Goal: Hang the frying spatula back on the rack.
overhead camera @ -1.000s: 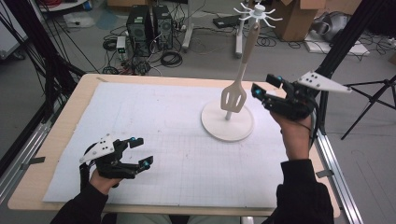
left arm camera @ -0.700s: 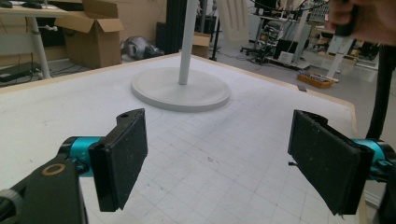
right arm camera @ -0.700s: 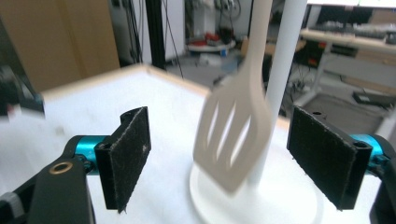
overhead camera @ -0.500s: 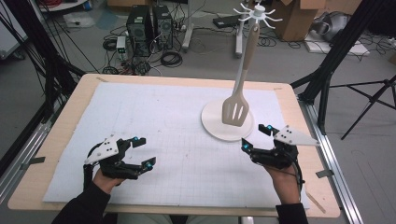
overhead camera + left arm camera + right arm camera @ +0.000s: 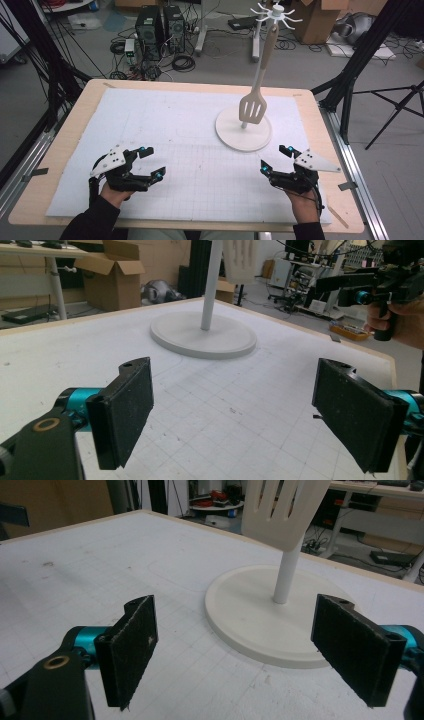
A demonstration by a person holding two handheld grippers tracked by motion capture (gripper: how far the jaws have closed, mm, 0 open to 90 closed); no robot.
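1. Overall, a wooden table [image 5: 65, 150] carries a white gridded mat [image 5: 190, 135] covering most of its top; bare wood shows as a border all round.
2. Beyond the 12 o'clock edge, the floor holds computer towers [image 5: 160, 22], loose cables and cardboard boxes [image 5: 320, 20]; a tripod [image 5: 395, 105] stands off the 3 o'clock side.
3. Mat centre and the 9 o'clock half lie bare.
4. Toward 2 o'clock on the mat stands a white rack [image 5: 243, 131] with a round base, upright pole and hooked crown; a slotted spatula [image 5: 254, 102] hangs from the crown, blade just above the base.
5. Left gripper [image 5: 149, 162] sits at 7 o'clock over the mat, jaws wide apart, nothing between them.
6. Right gripper [image 5: 274, 159] sits at 5 o'clock, near the rack base, jaws likewise spread and empty.
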